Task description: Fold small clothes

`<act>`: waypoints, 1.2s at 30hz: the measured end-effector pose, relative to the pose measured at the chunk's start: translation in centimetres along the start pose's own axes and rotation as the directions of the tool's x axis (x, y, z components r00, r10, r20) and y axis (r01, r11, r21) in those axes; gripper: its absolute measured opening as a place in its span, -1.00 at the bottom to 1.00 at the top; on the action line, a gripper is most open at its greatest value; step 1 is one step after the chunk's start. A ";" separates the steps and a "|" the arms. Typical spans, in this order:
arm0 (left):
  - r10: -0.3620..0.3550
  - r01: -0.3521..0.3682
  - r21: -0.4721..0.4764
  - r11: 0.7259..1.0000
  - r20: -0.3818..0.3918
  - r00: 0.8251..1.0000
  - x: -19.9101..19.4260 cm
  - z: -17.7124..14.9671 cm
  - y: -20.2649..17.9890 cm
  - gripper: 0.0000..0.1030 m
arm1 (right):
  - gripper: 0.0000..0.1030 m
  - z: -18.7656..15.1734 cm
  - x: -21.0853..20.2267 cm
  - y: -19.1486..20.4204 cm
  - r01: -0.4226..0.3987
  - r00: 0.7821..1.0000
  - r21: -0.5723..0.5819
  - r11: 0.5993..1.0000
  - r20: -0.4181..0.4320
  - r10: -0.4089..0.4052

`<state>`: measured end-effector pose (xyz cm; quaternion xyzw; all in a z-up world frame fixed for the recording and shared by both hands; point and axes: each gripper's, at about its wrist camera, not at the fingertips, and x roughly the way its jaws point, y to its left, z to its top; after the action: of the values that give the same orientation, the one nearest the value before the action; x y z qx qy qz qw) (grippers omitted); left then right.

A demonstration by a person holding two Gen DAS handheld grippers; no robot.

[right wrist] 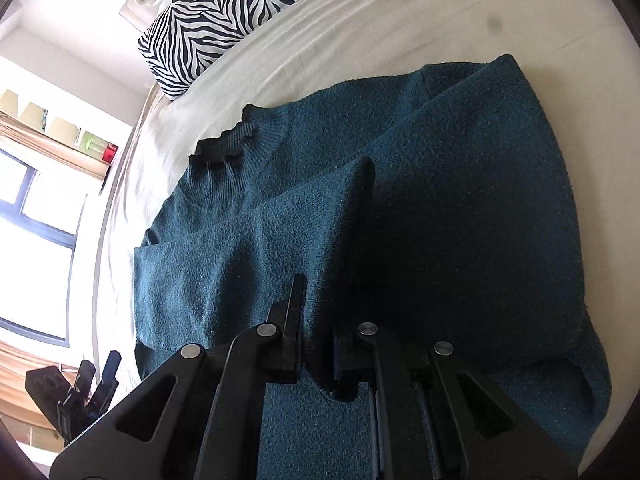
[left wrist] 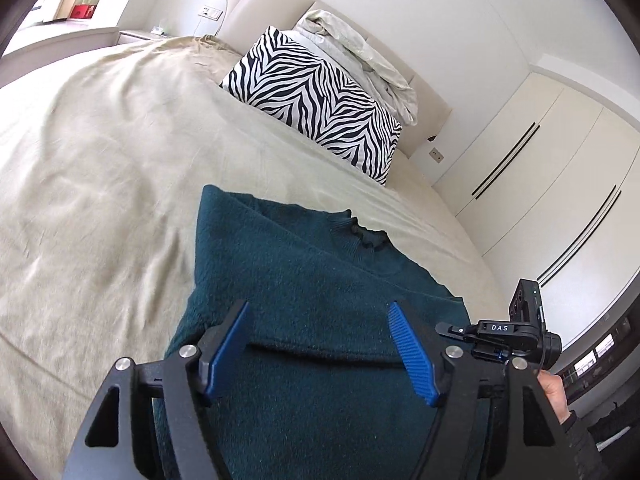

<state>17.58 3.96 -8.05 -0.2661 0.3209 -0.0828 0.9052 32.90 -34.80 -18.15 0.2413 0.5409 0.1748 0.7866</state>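
A dark teal knit sweater (left wrist: 304,272) lies spread on the beige bed (left wrist: 100,168), collar (left wrist: 366,236) toward the pillows. In the left wrist view my left gripper (left wrist: 319,306) hovers over the sweater's body, its blue pads (left wrist: 230,352) wide apart with nothing pinched between them. My right gripper (right wrist: 318,312) is shut on a raised fold of the sweater (right wrist: 320,216), and the cloth tents up from its jaws. The right gripper (left wrist: 448,330) also shows at the sweater's right edge, with a hand (left wrist: 556,390) behind it. The left gripper (right wrist: 100,362) appears at the lower left of the right wrist view.
A zebra-print pillow (left wrist: 316,104) and crumpled pale bedding (left wrist: 360,52) lie against the headboard (left wrist: 272,4). White wardrobe doors (left wrist: 540,168) stand to the right of the bed. A window (right wrist: 36,216) is beyond the bed's far side.
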 end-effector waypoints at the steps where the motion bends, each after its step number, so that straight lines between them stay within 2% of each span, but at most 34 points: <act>1: 0.012 -0.012 0.021 1.000 -0.011 1.000 1.2 0.6 0.0 0.29 | -0.80 -0.1 0.0 0.3 -0.009 1.000 -0.009 1.000 0.002 0.009; 4: 0.051 -0.051 -0.002 0.999 -0.037 0.998 4.6 2.6 1.0 0.23 | -0.80 -0.1 0.2 1.0 -0.001 1.000 -0.044 0.999 0.006 0.002; 6: 0.091 -0.090 0.017 0.996 -0.059 0.994 6.6 3.8 1.4 0.23 | -0.80 0.0 0.4 0.8 0.001 1.000 -0.044 0.999 0.001 -0.001; 8: 0.180 -0.175 0.054 0.983 -0.096 0.979 8.6 3.9 2.5 0.21 | -0.80 0.3 0.4 -0.1 -0.009 1.000 -0.016 1.000 0.001 0.009; 9: 0.223 -0.218 0.052 0.975 -0.115 0.968 9.3 3.5 3.6 0.14 | -0.80 0.3 0.3 -0.7 -0.014 1.000 0.002 1.000 0.004 0.014; 10: 0.226 -0.222 0.045 0.974 -0.121 0.967 9.5 3.0 4.8 -0.12 | -0.80 0.4 0.2 -1.4 -0.034 0.999 0.021 0.999 0.007 0.034; 12: 0.214 -0.212 0.035 0.977 -0.100 0.972 8.8 2.4 6.0 -0.35 | -0.80 0.7 0.0 -2.7 -0.072 0.997 0.060 0.996 0.019 0.071; 15: 0.235 -0.228 0.073 0.971 -0.096 0.967 8.6 2.1 5.9 -0.36 | -0.80 0.9 -0.3 -3.8 -0.093 0.995 0.124 0.988 0.048 0.088; 20: 0.227 -0.224 0.041 0.974 -0.086 0.970 7.3 1.9 6.5 -0.36 | -0.75 0.9 -1.9 -4.7 -0.057 0.995 0.165 0.985 0.091 0.042; 21: 0.242 -0.239 0.035 0.970 -0.082 0.967 6.7 2.1 6.6 -0.29 | -0.74 0.7 -2.4 -5.0 -0.042 0.994 0.175 0.984 0.105 0.024; 22: 0.284 -0.282 0.027 0.959 -0.080 0.956 6.2 2.3 6.8 -0.05 | -0.74 0.6 -3.0 -5.2 -0.030 0.993 0.182 0.983 0.118 0.008; 24: 0.263 -0.263 -0.003 0.965 -0.046 0.964 5.0 3.4 7.0 -0.05 | -0.60 0.3 -4.6 -5.8 -0.040 0.988 0.193 0.980 0.155 0.009; 27: 0.188 -0.188 -0.023 0.982 -0.004 0.982 4.5 5.7 6.4 -0.03 | -0.40 0.0 -6.4 -5.6 -0.143 0.972 0.167 0.975 0.207 0.107; 28: 0.162 -0.162 -0.009 0.987 -0.005 0.987 5.0 6.4 5.8 -0.03 | -0.33 0.0 -6.5 -5.2 -0.186 0.966 0.149 0.971 0.208 0.153; 29: 0.151 -0.151 0.013 0.988 -0.004 0.989 5.6 6.9 5.1 -0.03 | -0.13 0.0 -6.3 -4.5 -0.225 0.959 0.127 0.966 0.203 0.197; 32: 0.131 -0.127 0.087 0.988 -0.034 0.991 7.8 6.8 3.2 -0.03 | -0.11 0.0 -4.7 -2.5 -0.298 0.945 0.054 0.953 0.155 0.287; 33: 0.157 -0.149 0.116 0.982 -0.063 0.986 8.8 6.2 3.0 -0.03 | -0.11 0.0 -4.0 -2.0 -0.303 0.945 0.041 0.952 0.139 0.294; 35: 0.256 -0.232 0.165 0.959 -0.141 0.956 11.1 4.5 3.9 -0.04 | -0.11 -0.1 -2.1 -2.1 -0.283 0.957 0.061 0.957 0.085 0.277; 36: 0.260 -0.235 0.181 0.955 -0.133 0.956 11.2 3.6 4.5 -0.10 | -0.15 -0.4 -1.2 -2.7 -0.251 0.967 0.084 0.964 0.061 0.246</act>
<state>28.53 5.69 -14.12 -0.1412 0.4135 -0.0150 0.8993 32.15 -37.56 -18.91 0.3472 0.4939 0.2411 0.7599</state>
